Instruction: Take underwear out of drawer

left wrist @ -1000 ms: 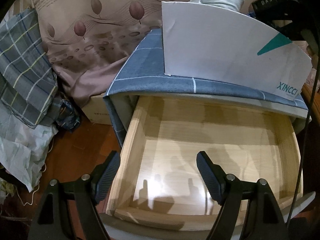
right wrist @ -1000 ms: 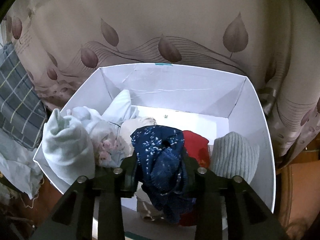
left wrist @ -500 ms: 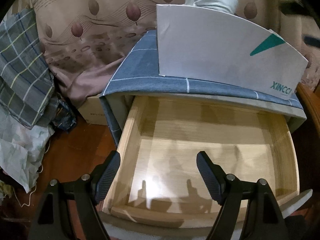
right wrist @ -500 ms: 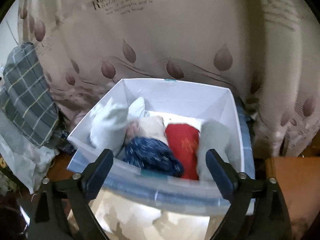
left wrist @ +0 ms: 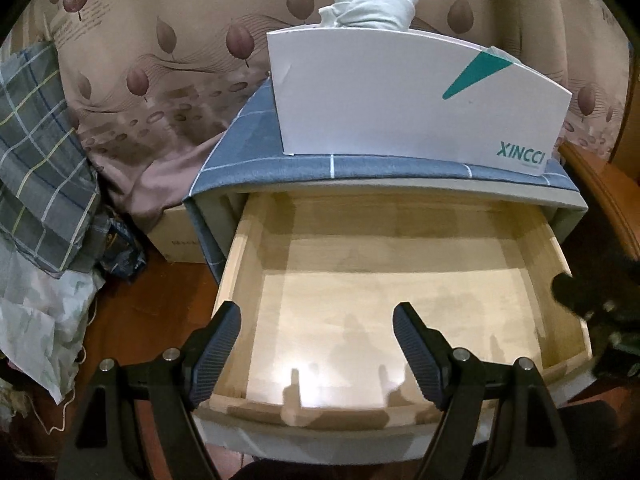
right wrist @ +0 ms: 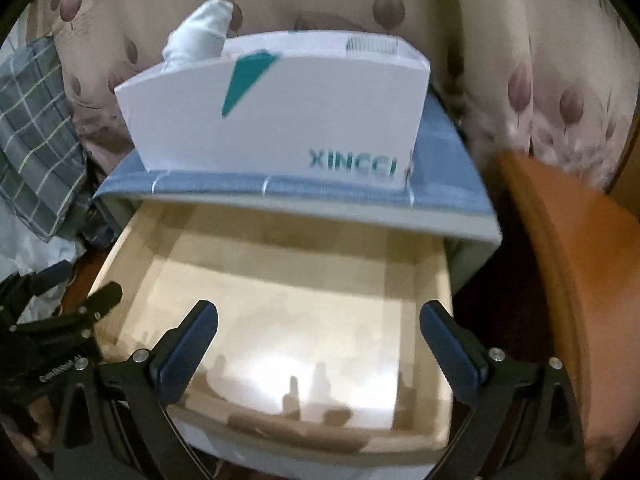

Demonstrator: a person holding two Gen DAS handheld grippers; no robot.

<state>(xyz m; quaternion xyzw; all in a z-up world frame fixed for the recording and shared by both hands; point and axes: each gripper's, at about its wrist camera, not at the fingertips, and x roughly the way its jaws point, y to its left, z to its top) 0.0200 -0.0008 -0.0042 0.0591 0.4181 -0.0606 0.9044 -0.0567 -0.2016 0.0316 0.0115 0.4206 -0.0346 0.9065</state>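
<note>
The wooden drawer (left wrist: 536, 256) is pulled open and I see only bare wood inside; it also shows in the right wrist view (right wrist: 136, 240). A white XINCCI box (left wrist: 400, 100) stands on the cabinet top, with pale rolled underwear (left wrist: 372, 8) sticking out above its rim; box (right wrist: 300, 120) and roll (right wrist: 200, 36) show in the right wrist view too. My left gripper (left wrist: 316, 344) is open and empty over the drawer's front left. My right gripper (right wrist: 320, 348) is open and empty over the drawer's front. The left gripper also shows at the right view's left edge (right wrist: 60, 320).
A blue checked cloth (left wrist: 248, 152) covers the cabinet top. A leaf-patterned curtain (left wrist: 160, 60) hangs behind. Plaid fabric and bags (left wrist: 40, 180) are piled on the left floor beside a cardboard box (left wrist: 176, 236). An orange-brown wooden piece (right wrist: 580, 280) stands to the right.
My right gripper let go of the dark blue underwear into the white box, opened, and dropped back down over the open drawer. My left gripper stayed open and pulled back slightly.
</note>
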